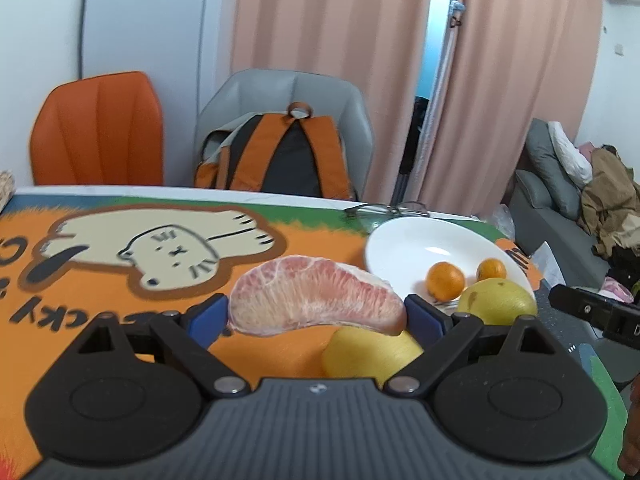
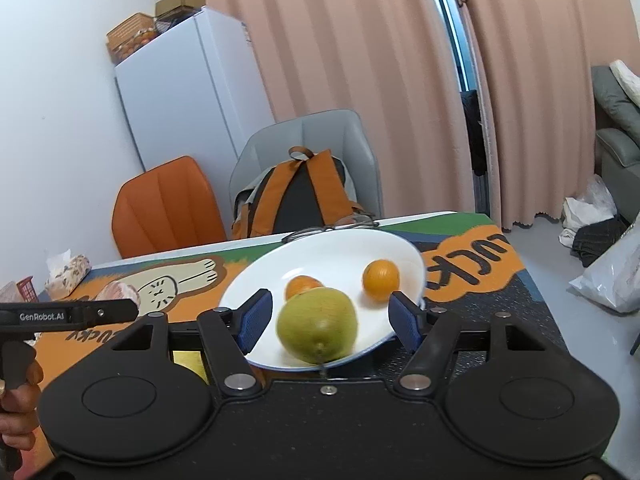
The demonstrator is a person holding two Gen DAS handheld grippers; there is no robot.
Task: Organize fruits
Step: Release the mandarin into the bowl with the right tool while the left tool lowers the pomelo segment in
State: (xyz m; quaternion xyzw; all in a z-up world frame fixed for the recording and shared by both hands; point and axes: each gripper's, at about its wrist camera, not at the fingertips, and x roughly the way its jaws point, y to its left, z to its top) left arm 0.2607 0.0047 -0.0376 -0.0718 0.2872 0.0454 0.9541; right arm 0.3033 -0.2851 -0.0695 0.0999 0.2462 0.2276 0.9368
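Gripping a peeled pink pomelo segment (image 1: 316, 294) lengthwise between its blue pads, the left gripper (image 1: 316, 312) held it above the orange cartoon-printed table mat (image 1: 120, 312), with a yellow piece of pomelo peel (image 1: 370, 354) lying on the mat just below. The right gripper (image 2: 328, 320) stood with its fingers apart, not touching the round green-yellow pomelo (image 2: 318, 326) that sat between them at the near rim of the white ceramic plate (image 2: 340, 252). Two small orange tangerines (image 2: 381, 279) lay farther back on that plate. Thin-framed eyeglasses (image 2: 332, 227) rested just behind the plate.
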